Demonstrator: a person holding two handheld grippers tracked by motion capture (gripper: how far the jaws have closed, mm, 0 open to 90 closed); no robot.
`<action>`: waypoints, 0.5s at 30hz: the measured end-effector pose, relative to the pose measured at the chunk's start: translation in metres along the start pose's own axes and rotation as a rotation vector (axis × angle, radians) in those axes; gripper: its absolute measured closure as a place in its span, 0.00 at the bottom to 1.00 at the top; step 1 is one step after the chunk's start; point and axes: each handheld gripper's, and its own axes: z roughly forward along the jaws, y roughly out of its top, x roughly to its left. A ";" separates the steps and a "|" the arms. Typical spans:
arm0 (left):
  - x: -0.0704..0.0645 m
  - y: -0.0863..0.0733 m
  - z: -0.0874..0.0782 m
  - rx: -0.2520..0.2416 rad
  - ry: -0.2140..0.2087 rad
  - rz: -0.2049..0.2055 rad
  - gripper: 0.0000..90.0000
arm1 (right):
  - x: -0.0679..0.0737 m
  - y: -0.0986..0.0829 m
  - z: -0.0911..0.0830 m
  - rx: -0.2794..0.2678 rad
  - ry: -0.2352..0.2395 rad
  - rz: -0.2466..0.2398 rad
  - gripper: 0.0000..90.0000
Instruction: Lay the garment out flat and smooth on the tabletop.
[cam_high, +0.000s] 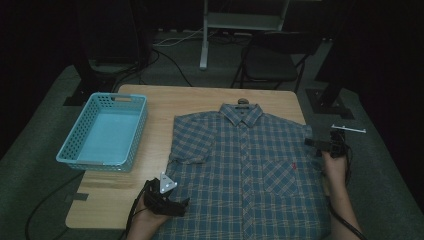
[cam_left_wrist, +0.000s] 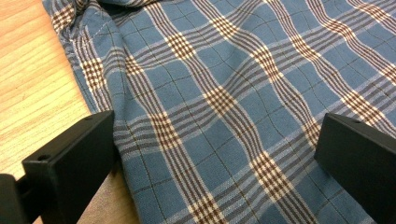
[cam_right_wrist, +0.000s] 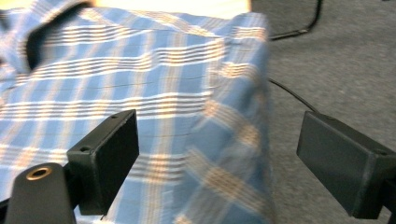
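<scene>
Both grippers, left (cam_high: 172, 202) and right (cam_high: 320, 143), are hovering agape at the shirt's (cam_high: 250, 165) side edges; each should be pinching one fabric layer squarely before folding

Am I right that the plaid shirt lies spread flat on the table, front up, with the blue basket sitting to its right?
Not quite: the high view shows the blue basket to the left of the plaid shirt, not its right. The rest holds: the shirt lies spread flat, front up, on the table.
</scene>
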 end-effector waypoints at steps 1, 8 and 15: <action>0.000 0.000 0.000 0.000 0.000 0.000 0.00 | 0.004 -0.002 -0.002 -0.010 0.017 -0.009 0.14; 0.000 0.000 0.000 -0.001 0.000 -0.001 0.00 | 0.036 -0.022 -0.014 -0.061 0.066 -0.137 0.14; 0.000 0.000 0.000 -0.001 0.000 -0.001 0.00 | 0.066 -0.045 -0.016 -0.032 0.124 -0.311 0.15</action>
